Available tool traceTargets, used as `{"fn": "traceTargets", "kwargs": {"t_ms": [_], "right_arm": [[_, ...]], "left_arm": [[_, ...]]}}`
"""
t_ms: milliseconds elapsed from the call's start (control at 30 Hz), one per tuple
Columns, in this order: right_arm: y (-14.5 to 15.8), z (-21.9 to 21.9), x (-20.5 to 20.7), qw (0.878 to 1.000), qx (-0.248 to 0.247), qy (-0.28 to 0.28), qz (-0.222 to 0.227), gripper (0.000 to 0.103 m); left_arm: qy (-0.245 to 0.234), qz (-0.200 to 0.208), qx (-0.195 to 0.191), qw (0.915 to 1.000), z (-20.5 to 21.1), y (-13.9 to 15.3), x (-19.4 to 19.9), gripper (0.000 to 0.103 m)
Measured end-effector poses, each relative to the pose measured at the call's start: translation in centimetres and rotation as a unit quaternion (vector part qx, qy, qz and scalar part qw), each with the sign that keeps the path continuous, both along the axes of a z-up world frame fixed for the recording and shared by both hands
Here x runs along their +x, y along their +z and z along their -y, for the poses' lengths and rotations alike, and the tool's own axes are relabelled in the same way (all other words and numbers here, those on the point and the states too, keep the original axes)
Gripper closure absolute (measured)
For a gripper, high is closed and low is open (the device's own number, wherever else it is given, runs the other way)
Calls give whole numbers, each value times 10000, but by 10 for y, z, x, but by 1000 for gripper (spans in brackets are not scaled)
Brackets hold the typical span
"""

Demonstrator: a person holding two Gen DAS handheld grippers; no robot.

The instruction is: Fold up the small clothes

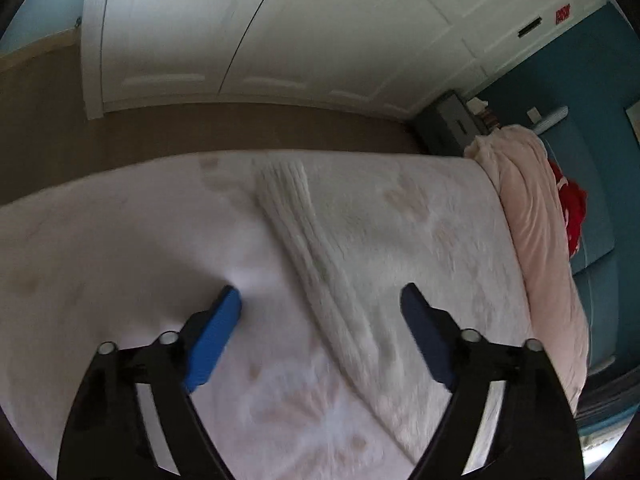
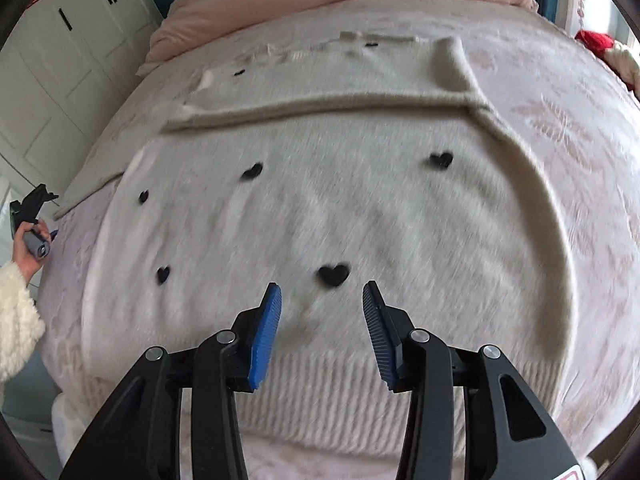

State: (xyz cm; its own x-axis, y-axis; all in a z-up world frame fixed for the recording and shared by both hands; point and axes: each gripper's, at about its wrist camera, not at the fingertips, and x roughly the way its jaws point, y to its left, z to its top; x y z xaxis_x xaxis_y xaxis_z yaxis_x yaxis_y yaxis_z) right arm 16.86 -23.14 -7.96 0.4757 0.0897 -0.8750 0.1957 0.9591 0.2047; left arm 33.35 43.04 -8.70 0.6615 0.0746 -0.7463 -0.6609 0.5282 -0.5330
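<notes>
Across the pale bedspread [image 2: 580, 168] a fuzzy white sweater [image 2: 340, 208] lies flat, sleeves seemingly folded in but body unfolded, while left gripper [image 1: 320, 300] and right gripper [image 2: 322, 300] hover spread, holding nothing.

Showing soft, even daylight in both views, no hard glare. Casting faint grey shadow on bedspread [image 1: 120, 264] just ahead of left gripper [image 1: 320, 300]. Smearing with motion blur across sweater [image 2: 328, 208], heart patches streaking, knit ribs near right gripper [image 2: 322, 300] staying sharper. Bending straight wardrobe [image 1: 280, 32] lines into curves beyond bedspread. Darkening to black vignette at frame corners. Blurring left view overall, pink quilt [image 1: 536, 216] looking soft.
</notes>
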Motion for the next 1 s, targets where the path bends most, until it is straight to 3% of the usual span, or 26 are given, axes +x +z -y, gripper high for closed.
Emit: {"fn": "traceTargets", "kwargs": {"t_ms": [33, 67, 133, 200, 300, 400, 500, 533, 600, 633, 667, 700, 733, 867, 1000], "right_arm": [[0, -4, -2, 10000, -24, -10, -33, 61], [0, -7, -5, 10000, -59, 1, -47, 60], [4, -10, -5, 9999, -158, 19, -58, 60], [10, -11, -5, 9998, -194, 14, -5, 59], [21, -10, -7, 9998, -183, -6, 119, 58], [27, -4, -7, 9995, -148, -51, 278, 58], [35, 8, -8, 9988, -22, -211, 438, 58], [37, 12, -10, 9984, 38, -267, 499, 58], [41, 24, -13, 9972, 99, -402, 617, 56], [41, 30, -15, 9968, 117, -444, 650, 55], [41, 38, -15, 9965, 153, -485, 669, 53], [39, 46, -15, 9962, 189, -525, 666, 52], [37, 50, -14, 9962, 222, -536, 657, 52], [34, 67, 7, 9963, 329, -377, 705, 50], [32, 61, 55, 9955, 459, 10, 832, 40]], "left_arm": [[-138, -110, 190, 9997, 1, 2, 8, 41], [-436, -274, 301, 9982, 4, 2, 19, 70], [-823, -486, 230, 9952, 13, 1, 35, 93], [-851, -305, 405, 9951, 25, 19, 38, 94], [-1271, 328, 759, 9884, 66, 71, 42, 95], [-2007, 1147, 941, 9684, 139, 140, 33, 95], [-3016, 1833, 945, 9309, 242, 198, 17, 94], [-3460, 1936, 849, 9141, 287, 209, 11, 93], [-4076, 1860, 543, 8924, 352, 208, 4, 88], [-4394, 1720, 314, 8811, 396, 193, -5, 80], [-4506, 1587, 220, 8782, 421, 178, -12, 53], [-4522, 1379, 118, 8811, 444, 155, -22, 38], [-4415, 1174, 12, 8896, 457, 131, -31, 25], [-4070, 411, -255, 9121, 462, 48, -73, 26], [-3380, 58, -401, 9403, 403, 1, -113, 26]]}}
